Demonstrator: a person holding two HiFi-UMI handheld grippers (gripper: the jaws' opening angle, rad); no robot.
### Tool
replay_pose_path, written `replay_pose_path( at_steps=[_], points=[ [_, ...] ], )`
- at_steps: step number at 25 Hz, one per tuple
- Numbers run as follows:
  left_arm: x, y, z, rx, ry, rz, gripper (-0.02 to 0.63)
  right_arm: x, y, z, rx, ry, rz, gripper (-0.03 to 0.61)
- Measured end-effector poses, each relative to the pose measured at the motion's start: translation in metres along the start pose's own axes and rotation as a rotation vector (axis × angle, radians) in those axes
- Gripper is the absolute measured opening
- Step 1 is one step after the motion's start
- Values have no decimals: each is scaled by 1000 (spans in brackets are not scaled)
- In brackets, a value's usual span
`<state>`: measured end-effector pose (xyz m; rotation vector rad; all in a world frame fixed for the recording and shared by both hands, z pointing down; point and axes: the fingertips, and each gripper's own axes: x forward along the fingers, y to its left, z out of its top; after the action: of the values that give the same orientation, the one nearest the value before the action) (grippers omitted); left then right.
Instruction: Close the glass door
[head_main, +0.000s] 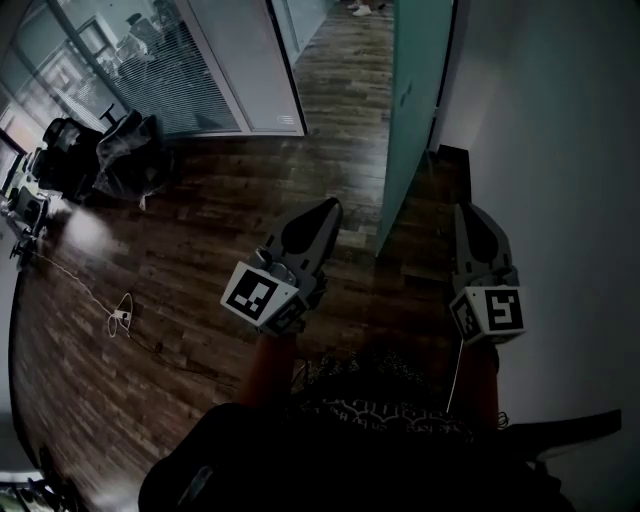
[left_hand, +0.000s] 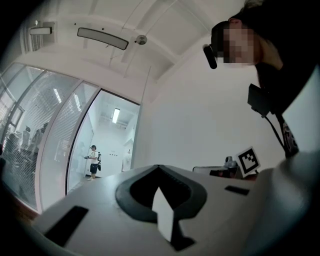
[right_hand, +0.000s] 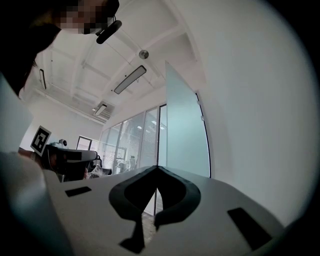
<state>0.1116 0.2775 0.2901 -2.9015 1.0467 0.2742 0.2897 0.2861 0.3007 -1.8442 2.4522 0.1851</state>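
Frosted teal glass: the glass door (head_main: 412, 110) stands swung open, edge-on in the head view. It runs from just ahead of the person up to the top of frame, with a white wall (head_main: 560, 150) close on its right. Dark wood floor (head_main: 230, 210) underneath.

Left gripper (head_main: 322, 212) is out front, left of the door's near edge, near it but not touching. Its own view has the fingers clenched, tips meeting (left_hand: 159, 167), nothing btw them. Past them is a bright corridor w/ a distant person (left_hand: 93, 161) standing in it, and a long ceiling lamp (left_hand: 102, 38) overhead.

Right gripper (head_main: 468, 218) is on the other side, in the gap btw door and wall, apart from both. Its fingers are clenched too, tips together (right_hand: 158, 168), empty. In the right gripper view the door (right_hand: 185, 135) rises as a tall pale-green pane just right of the tips. Glass partitions w/ blinds (right_hand: 135, 140) are off to the left.

Far left of the floor: black chairs (head_main: 100, 150). A thin cable w/ a white plug (head_main: 120, 318) trails across the boards.
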Motion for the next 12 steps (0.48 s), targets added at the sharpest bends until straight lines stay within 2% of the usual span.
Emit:
replay_pose_path(
  at_steps=[4,12],
  points=[
    [7,11,-7,-6,5,14,2,14,-7,-3,-4,-6,-3,3],
    [68,51,-12,18,6,62,2,86,-50,-14,1,-4,46,3]
  ],
)
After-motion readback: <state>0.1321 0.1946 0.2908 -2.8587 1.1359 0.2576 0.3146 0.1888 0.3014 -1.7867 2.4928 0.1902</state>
